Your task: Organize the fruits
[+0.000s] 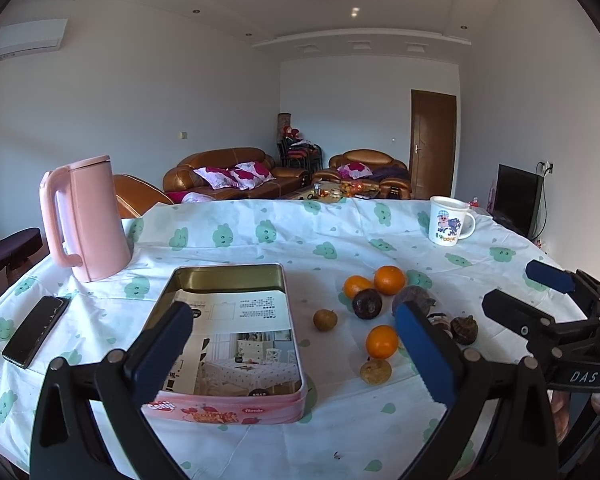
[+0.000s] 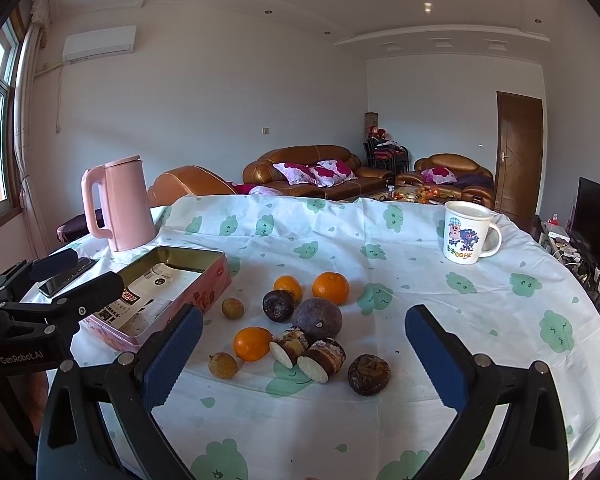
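both jaws spread over the fruit pile

your tabletop (image 2: 420,248) carries the pink kettle (image 2: 120,204), then the open tin (image 1: 228,320) (paper lining inside, no fruit in it). your left gripper (image 1: 296,344) and right gripper (image 2: 304,356) hover released, holding nothing. beside the tin lie the oranges (image 2: 331,288), passion fruit (image 2: 317,319) and longans (image 2: 223,365).

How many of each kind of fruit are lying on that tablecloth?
Oranges: 3
Small yellow-brown round fruits: 2
Large purple round fruit: 1
Dark brown bulbs, whole: 2
Dark brown bulbs, cut with white flesh: 2
Total: 10
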Action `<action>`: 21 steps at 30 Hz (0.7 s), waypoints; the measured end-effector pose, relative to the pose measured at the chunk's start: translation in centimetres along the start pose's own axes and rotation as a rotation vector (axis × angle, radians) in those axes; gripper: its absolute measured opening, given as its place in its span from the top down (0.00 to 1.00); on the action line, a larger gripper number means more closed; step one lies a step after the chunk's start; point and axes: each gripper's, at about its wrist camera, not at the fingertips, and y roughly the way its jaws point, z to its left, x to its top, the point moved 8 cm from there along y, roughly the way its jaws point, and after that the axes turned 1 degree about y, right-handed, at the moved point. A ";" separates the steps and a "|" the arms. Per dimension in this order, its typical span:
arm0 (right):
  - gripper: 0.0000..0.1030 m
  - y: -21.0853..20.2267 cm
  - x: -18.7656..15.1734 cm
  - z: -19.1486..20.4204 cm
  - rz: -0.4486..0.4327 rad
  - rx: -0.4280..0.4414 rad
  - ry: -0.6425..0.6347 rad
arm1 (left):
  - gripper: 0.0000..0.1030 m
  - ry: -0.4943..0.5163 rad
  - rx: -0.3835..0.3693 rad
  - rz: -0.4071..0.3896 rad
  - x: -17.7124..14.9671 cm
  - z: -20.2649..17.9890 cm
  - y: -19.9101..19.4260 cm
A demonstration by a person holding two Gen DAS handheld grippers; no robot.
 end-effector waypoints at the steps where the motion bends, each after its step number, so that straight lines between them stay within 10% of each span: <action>1: 0.01 0.1 -0.1 0.0 0.001 0.000 0.001 | 0.00 0.001 0.000 0.000 0.0 0.0 0.0; 21: 0.01 0.5 -0.8 0.1 0.013 0.005 0.013 | 0.00 0.007 0.002 0.007 -0.4 0.3 0.0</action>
